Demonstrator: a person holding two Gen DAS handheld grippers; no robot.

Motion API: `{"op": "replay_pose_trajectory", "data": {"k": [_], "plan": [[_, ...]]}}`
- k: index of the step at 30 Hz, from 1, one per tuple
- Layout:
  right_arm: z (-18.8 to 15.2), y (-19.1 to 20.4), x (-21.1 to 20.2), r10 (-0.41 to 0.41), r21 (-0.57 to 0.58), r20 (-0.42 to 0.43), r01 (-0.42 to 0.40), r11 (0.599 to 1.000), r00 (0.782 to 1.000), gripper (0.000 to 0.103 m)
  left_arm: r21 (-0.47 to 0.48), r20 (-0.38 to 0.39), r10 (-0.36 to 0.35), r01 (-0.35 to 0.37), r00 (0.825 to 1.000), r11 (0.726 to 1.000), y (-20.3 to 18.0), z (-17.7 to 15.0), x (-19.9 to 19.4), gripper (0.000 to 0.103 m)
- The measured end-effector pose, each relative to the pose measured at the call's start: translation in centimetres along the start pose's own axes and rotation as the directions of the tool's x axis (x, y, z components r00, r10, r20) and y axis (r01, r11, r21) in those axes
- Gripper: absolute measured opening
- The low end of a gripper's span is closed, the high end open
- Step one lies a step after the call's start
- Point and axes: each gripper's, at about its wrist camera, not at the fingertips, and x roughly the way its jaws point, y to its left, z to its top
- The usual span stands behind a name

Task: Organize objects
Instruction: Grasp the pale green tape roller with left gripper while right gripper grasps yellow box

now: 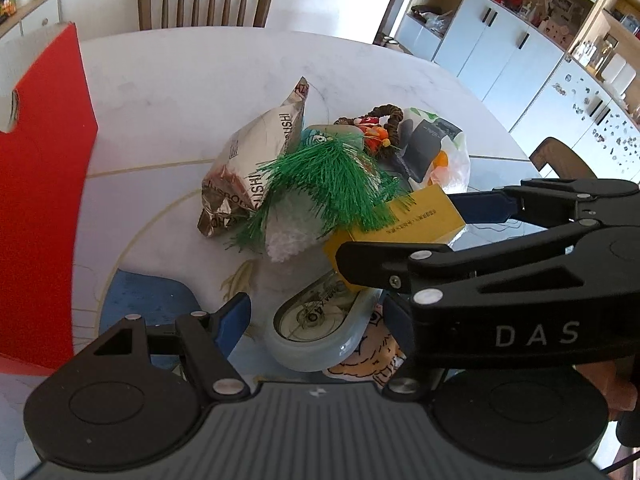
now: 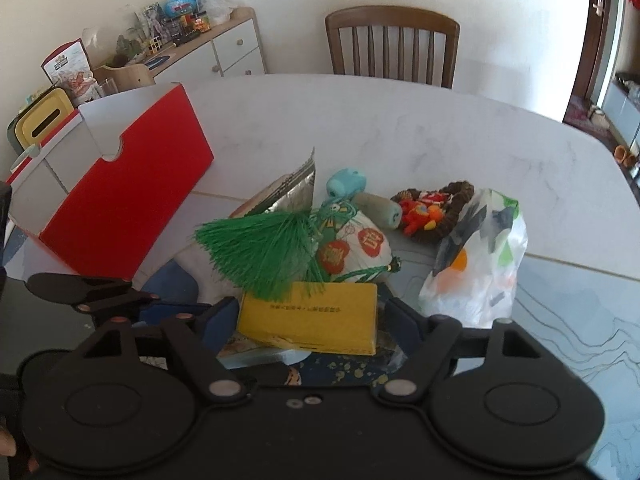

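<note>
The right tool (image 2: 308,320) stands wide open, one finger on each side of the yellow box (image 2: 310,322), not closed on it; the box's long axis runs across the gap. The left tool (image 1: 316,312), also open and empty, frames a translucent tape dispenser (image 1: 320,330) just below that box. Beyond the box: a bristly green tassel (image 2: 260,254), crinkled foil bag (image 1: 250,160), soft plastic bag (image 2: 480,264). The red cardboard bin (image 2: 120,196) sits left of the box on the marbled table (image 2: 400,120).
</note>
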Motion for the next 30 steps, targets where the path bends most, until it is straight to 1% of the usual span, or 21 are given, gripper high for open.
{"op": "replay_pose_trajectory", "data": {"k": [3,9,16,27,28,30], "plan": [[0.0,0.1,0.0,0.009,0.006,-0.008,-0.009,1.0,1.0,0.075,-0.022,-0.006,-0.027,0.027,1.0,0.999,0.3,0.1,0.1,0.063],[0.0,-0.1,-0.3,0.019,0.011,-0.015,-0.018,1.0,1.0,0.074,-0.023,-0.001,-0.029,0.029,1.0,0.999,0.3,0.0,0.1,0.061],[-0.3,-0.8,-1.5,0.031,0.022,-0.019,-0.031,0.999,0.999,0.073,0.005,0.021,0.002,-0.002,1.0,1.0,-0.4,-0.2,-0.4,0.06],[-1.1,-3.3,-5.7,0.001,0.074,0.034,-0.004,0.997,0.999,0.073,0.003,0.053,0.037,-0.037,0.998,0.999,-0.5,-0.8,-2.7,0.06],[-1.1,-3.5,-5.9,-0.001,0.078,0.039,-0.002,0.997,0.999,0.073,0.001,0.056,0.039,-0.039,0.998,0.999,-0.5,-0.8,-3.0,0.057],[-1.2,-3.8,-6.5,-0.002,0.089,0.045,-0.002,0.996,0.999,0.073,-0.002,0.06,0.039,-0.039,0.997,0.999,-0.5,-1.0,-3.6,0.056]]}}
